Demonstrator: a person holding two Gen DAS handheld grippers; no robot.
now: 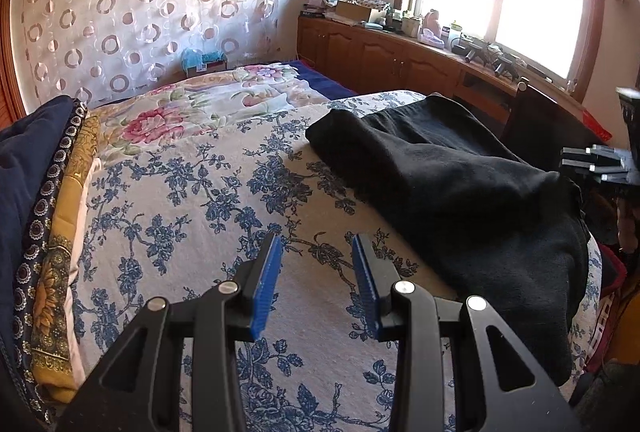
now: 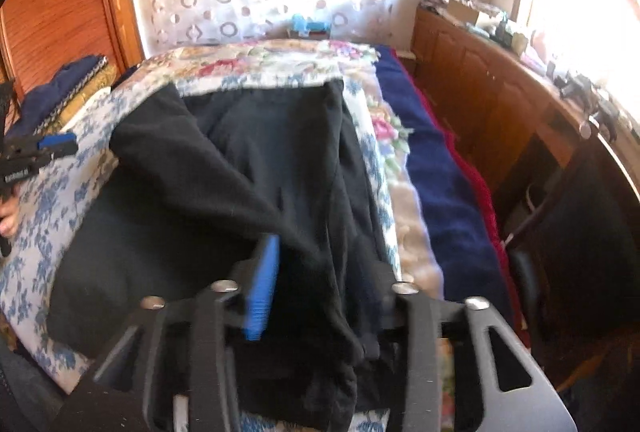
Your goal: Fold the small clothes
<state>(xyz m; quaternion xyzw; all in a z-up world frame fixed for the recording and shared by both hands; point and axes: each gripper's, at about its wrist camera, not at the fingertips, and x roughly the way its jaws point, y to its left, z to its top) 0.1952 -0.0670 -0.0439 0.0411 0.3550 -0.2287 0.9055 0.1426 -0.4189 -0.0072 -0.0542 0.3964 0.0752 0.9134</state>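
The left claw [image 1: 316, 244] hangs spread over the blue-flowered bedspread [image 1: 192, 199], nothing between its two blue pads. To its right lies the one black garment [image 1: 460, 191], partly folded. The right claw [image 2: 320, 264] has that garment bunched between its fingers; whether the pads pinch it I cannot tell.

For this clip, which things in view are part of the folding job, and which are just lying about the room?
Part of the job:
- black garment, lying on the blue-flowered bedspread
- right gripper, with the garment's cloth between its fingers
- left gripper, empty above the bedspread

Lying about:
- folded navy and gold bedding
- rose-print quilt
- clutter on the wooden cabinet
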